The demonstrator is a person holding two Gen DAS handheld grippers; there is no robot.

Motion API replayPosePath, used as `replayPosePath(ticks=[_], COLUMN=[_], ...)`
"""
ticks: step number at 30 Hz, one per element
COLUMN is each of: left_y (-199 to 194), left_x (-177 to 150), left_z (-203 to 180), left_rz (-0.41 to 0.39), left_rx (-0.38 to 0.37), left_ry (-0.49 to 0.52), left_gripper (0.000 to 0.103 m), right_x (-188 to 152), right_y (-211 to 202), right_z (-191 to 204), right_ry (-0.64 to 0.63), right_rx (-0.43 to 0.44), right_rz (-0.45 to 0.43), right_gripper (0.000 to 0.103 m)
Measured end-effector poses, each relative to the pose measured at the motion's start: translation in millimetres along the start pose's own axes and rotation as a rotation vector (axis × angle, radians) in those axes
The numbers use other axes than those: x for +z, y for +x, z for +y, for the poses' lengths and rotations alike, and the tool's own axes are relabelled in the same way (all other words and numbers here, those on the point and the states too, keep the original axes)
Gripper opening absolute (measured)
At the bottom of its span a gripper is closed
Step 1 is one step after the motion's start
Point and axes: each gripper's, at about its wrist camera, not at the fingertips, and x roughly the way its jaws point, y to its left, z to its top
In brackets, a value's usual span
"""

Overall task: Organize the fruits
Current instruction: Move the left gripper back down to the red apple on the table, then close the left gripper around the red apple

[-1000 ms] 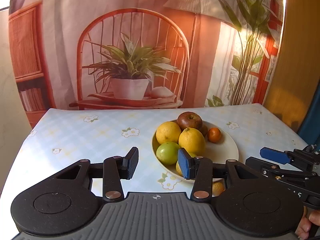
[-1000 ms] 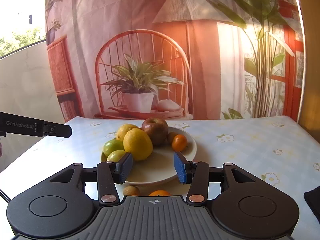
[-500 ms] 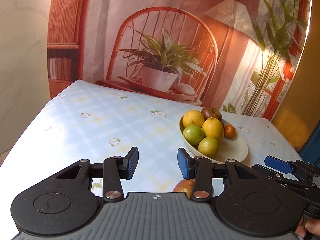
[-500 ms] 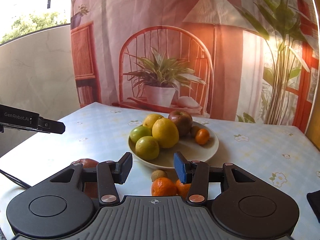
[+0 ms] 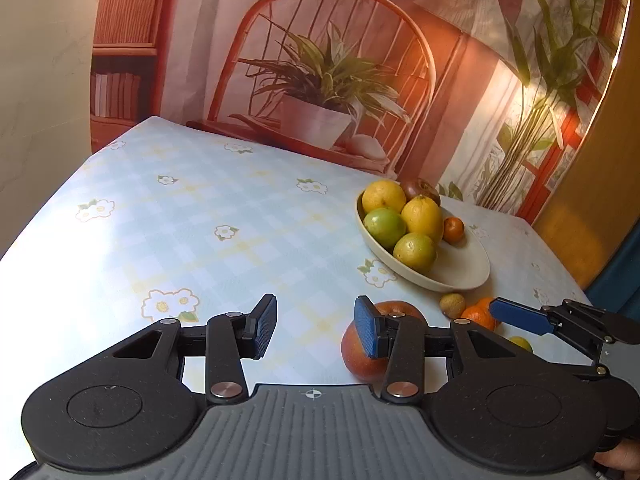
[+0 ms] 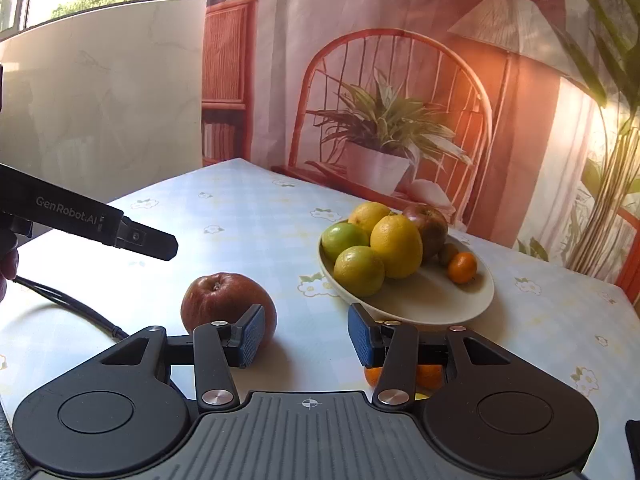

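A cream plate [image 5: 460, 268] [image 6: 436, 300] holds lemons, green citrus, a dark apple [image 6: 428, 224] and a small mandarin [image 6: 462, 267]. A red apple [image 5: 360, 354] [image 6: 218, 304] lies loose on the table in front of the plate. Small oranges [image 5: 476, 316] [image 6: 430, 376] and a brown kiwi-like fruit [image 5: 453, 305] lie by the plate's near rim. My left gripper [image 5: 316, 330] is open and empty, the red apple behind its right finger. My right gripper [image 6: 306, 336] is open and empty, between the red apple and the plate.
The table has a pale blue floral cloth [image 5: 200, 216]. A printed backdrop of a chair, plant and lamp [image 6: 380, 140] hangs behind it. A black cable [image 6: 68, 308] runs across the table's left side. The right gripper's fingers [image 5: 520, 316] show in the left wrist view.
Both grippers have pulled back and to the left from the plate. The loose red apple and oranges have come into view. Both stay open.
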Motion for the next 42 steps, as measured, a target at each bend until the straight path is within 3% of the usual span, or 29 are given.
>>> replayPosePath(ticks=[9, 15, 31, 35, 42], left_y=[2, 3, 13, 29, 48], left_x=[-2, 0, 0, 7, 16], left_z=[7, 10, -5, -5, 14], left_rz=[0.009, 0.017, 0.052, 0.11, 0.183], left_rx=[-0.005, -0.009, -0.103, -0.173, -0.231], left_ry=[-0.05, -0.082, -0.045, 0.001, -0.1], left_gripper=[0.045, 0.045, 0.045, 0.045, 0.044], right_x=[11, 12, 2, 1, -3], right_y=[9, 14, 14, 14, 15], right_z=[1, 17, 11, 9, 8], right_ry=[-0.023, -0.15, -0.096, -0.084, -0.074], right_rx=[0.033, 0.055, 0.097, 0.101, 0.112], right_rz=[0.01, 0.021, 0.04, 0.04, 0.049], right_gripper=[0.043, 0.044, 0.045, 0.046, 0.046])
